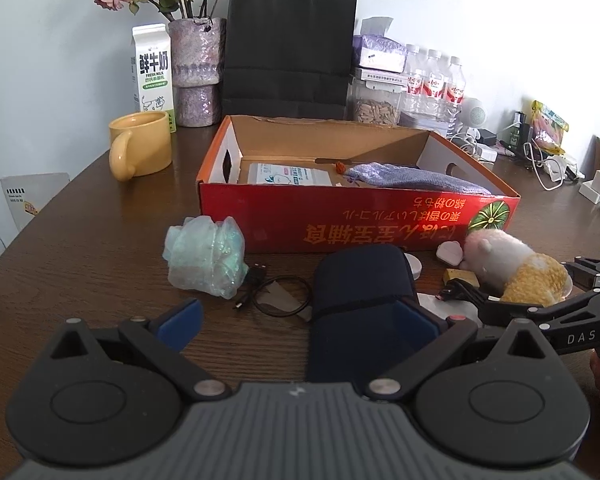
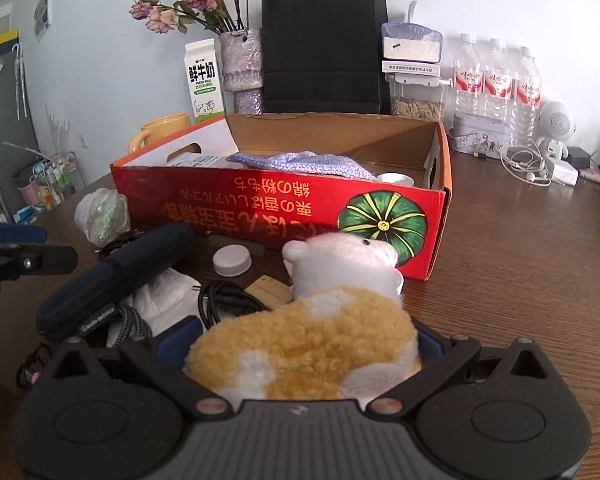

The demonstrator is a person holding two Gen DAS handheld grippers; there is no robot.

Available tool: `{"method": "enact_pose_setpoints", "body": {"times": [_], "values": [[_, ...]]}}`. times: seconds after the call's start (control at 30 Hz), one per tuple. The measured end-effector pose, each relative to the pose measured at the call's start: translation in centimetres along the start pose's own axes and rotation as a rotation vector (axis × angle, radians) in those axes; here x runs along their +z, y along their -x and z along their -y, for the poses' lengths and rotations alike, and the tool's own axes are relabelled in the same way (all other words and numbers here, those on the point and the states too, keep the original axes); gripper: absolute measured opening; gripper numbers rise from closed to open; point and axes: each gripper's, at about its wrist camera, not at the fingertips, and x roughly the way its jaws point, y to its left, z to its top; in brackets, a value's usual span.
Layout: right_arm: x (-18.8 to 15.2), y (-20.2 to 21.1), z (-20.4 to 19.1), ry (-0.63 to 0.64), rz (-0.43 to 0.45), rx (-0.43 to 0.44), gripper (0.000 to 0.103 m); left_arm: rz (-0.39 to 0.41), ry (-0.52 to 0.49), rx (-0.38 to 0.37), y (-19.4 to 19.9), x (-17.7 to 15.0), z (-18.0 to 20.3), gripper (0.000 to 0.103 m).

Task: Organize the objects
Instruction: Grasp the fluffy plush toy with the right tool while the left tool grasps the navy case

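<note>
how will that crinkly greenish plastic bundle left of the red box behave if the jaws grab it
The plastic bundle looks like thin crumpled film, so it will probably squash and crackle rather than hold shape. It seems light for its bulk and may slide on the wooden table if pushed. Its glossy, iridescent surface suggests a slippery grip.

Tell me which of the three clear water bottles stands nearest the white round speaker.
The rightmost red-labelled bottle; the white round speaker sits just to its right, the other two farther left.
</note>
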Motion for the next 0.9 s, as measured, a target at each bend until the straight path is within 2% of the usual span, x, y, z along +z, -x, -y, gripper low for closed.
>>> {"method": "enact_pose_setpoints", "body": {"times": [0.07, 0.17, 0.43, 0.53, 0.67, 0.9], "values": [[-0.1, 0.3, 0.0, -0.003, 0.016, 0.005, 0.097, -0.007, 0.003, -0.011, -0.1, 0.1, 0.1, 0.103], [-0.3, 0.8, -0.1, -0.004, 0.051, 0.01, 0.096, -0.024, 0.014, -0.045, -0.2, 0.2, 0.3, 0.103], [-0.7, 3.3, -0.2, -0.007, 0.19, -0.047, 0.096, -0.058, 0.007, -0.085, -1.4, 0.9, 1.7, 0.103], [-0.9, 4.1, -0.2, -0.012, 0.234, -0.071, 0.096, -0.098, 0.046, -0.097, -2.3, 1.2, 1.9, 0.103], [-1.1, 4.4, -0.5, 0.008, 0.257, -0.083, 0.096, -0.14, 0.112, -0.101, -3.4, 1.3, 1.6, 0.103], [-1.3, 4.5, -0.6, 0.018, 0.265, -0.073, 0.096, -0.167, 0.153, -0.104, -4.3, 1.0, 1.3, 0.103]]}}
